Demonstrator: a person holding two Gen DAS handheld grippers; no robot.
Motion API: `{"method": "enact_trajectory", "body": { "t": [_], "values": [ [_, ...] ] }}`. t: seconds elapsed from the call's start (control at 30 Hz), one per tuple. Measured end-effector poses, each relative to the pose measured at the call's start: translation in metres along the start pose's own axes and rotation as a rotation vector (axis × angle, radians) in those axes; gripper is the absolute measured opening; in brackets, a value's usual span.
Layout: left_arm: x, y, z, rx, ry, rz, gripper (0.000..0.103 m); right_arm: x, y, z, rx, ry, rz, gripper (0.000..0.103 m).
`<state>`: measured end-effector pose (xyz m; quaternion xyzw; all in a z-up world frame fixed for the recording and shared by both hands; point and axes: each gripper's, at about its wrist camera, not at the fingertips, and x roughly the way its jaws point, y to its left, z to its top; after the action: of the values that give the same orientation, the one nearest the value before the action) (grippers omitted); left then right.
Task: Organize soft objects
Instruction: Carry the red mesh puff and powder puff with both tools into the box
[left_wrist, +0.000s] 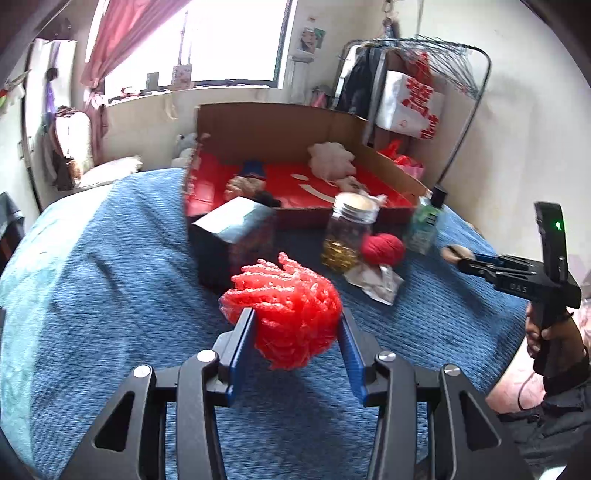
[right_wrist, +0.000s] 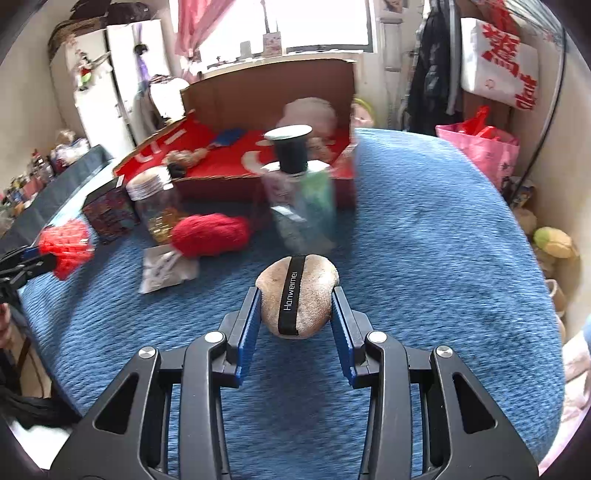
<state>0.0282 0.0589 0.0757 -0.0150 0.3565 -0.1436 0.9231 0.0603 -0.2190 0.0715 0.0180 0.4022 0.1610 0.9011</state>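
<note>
I am reading the word "Hanweimei" in white letters on a black strap that is running across the tan puff (right_wrist: 298, 295). Big red signs are showing on a white bag (right_wrist: 498, 62) far off on the right, but I cannot read them. The red floor of the cardboard box (left_wrist: 273, 125) is showing white curved marks, and I cannot tell what they say.

My right gripper (right_wrist: 295, 314) is pinching the tan puff between its blue pads (right_wrist: 248, 325). The pads are partly apart and are pressing on the two sides of the puff. It is hanging above the blue bed cover (right_wrist: 443, 258).

My left gripper (left_wrist: 297, 332) is pinching the red mesh ball (left_wrist: 284, 310). Its blue pads are also partly apart, with the fluffy ball sitting between them and bulging out past the tips. It is hanging above the blue cover too, near me.

Farther away, a red yarn ball (left_wrist: 382, 249) is lying on the cover just beside a glass jar (left_wrist: 349, 232) holding gold things. A clear bottle with a black cap (right_wrist: 301, 192) is standing right of the yarn. A dark box (left_wrist: 232, 240) is standing left of the jar. A crinkly packet (left_wrist: 373, 280) is lying near the yarn. Soft white and brown things are lying inside the cardboard box at the far side.
</note>
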Motion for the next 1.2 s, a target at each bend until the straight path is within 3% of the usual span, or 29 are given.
{"method": "enact_trajectory", "body": {
  "t": [0.23, 0.57, 0.87, 1.2],
  "values": [
    [0.027, -0.023, -0.006, 0.055, 0.04, -0.065, 0.046, 0.011, 0.038, -0.006, -0.052, 0.02, 0.097, 0.036],
    [0.033, -0.03, -0.001, 0.098, 0.028, -0.058, 0.046, 0.027, 0.046, -0.01, -0.061, 0.047, 0.104, 0.036],
    [-0.002, -0.006, -0.01, 0.049, 0.017, -0.045, 0.045, 0.009, 0.024, -0.012, -0.022, 0.032, 0.06, 0.036],
    [-0.02, 0.05, 0.002, -0.024, -0.016, 0.098, 0.043, -0.006, -0.027, -0.002, 0.048, 0.001, -0.074, 0.036]
  ]
}}
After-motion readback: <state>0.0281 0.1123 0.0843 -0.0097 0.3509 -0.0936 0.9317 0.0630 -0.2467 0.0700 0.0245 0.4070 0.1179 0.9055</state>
